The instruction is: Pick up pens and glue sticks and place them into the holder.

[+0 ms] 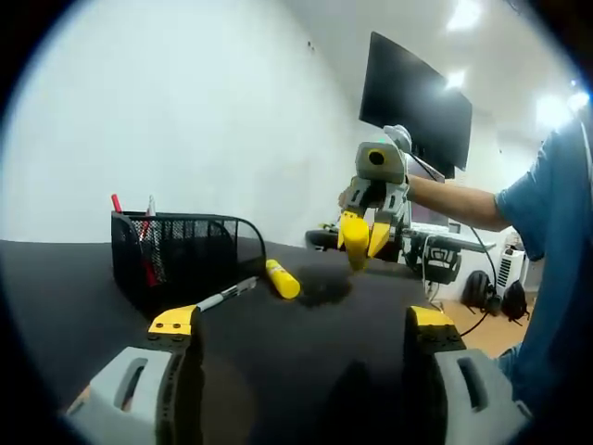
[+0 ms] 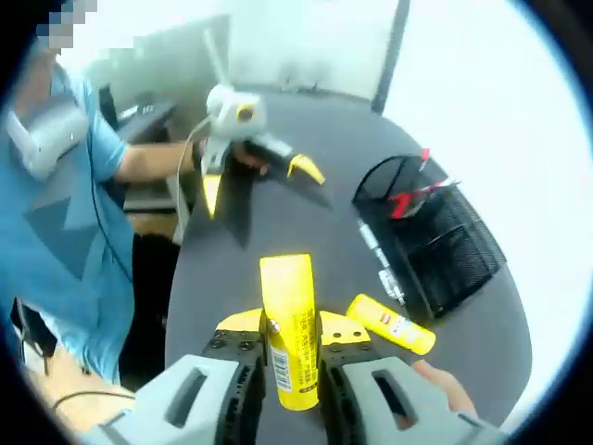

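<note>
While the right gripper rises from the bottom centre of the right gripper view, its jaws are closed on a yellow glue stick standing upright between them. A second glue stick lies on the dark table at lower right, beside a pen and the black mesh holder at right, which already has red pens in it. At upper left, the left gripper shows with jaws spread wide and nothing between them. Seen from the left gripper view, the holder sits at centre left, with the pen and lying glue stick just right of it.
</note>
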`<state>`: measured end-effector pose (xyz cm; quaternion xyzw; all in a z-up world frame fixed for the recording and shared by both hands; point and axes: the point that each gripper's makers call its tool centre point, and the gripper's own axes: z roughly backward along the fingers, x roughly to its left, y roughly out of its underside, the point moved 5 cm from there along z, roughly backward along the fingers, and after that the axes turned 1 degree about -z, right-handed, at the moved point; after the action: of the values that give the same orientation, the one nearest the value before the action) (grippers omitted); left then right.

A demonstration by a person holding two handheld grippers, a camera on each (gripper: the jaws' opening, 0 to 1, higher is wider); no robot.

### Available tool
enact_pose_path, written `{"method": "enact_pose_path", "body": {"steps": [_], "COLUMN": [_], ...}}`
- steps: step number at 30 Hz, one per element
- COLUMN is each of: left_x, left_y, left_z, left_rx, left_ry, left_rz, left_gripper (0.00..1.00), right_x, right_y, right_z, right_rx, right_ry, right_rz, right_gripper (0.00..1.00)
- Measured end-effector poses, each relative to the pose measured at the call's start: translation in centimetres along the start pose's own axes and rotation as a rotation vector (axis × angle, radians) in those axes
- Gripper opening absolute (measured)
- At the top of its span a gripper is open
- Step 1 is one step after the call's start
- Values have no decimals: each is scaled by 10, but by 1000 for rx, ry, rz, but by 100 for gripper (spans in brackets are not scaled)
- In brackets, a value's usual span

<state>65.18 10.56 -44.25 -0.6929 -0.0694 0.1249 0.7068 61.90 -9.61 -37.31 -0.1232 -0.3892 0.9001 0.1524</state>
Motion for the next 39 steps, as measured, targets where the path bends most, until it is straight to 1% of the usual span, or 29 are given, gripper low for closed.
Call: {"method": "enact_pose_path", "body": {"steps": [4, 11, 14, 17, 23, 34, 39], "left_x": [0, 0, 0, 0, 0, -1, 0], "left_y": [0, 0, 0, -1, -1, -1, -1], "left_z": [0, 1, 1, 1, 1, 1, 1], "left_rx": [0, -4, -5, -7, -11, -12, -12], "left_ry": [0, 0, 0, 1, 2, 3, 2], "left_rz": [1, 4, 4, 5, 7, 3, 4], "left_gripper": [86, 86, 86, 86, 86, 86, 86], "right_x": [-4, -11, -15, -19, -27, -42, -54], "right_y": [-9, -23, -28, -34, -43, -57, -60], "right_z": [11, 26, 32, 36, 48, 65, 62], "right_rx": [-92, -205, -243, -291, -385, -512, -556], "right_ry": [28, 63, 77, 102, 124, 177, 221], "right_rz": [-40, -72, -84, -97, -131, -173, -210], "right_gripper": [17, 17, 17, 17, 17, 17, 17]}}
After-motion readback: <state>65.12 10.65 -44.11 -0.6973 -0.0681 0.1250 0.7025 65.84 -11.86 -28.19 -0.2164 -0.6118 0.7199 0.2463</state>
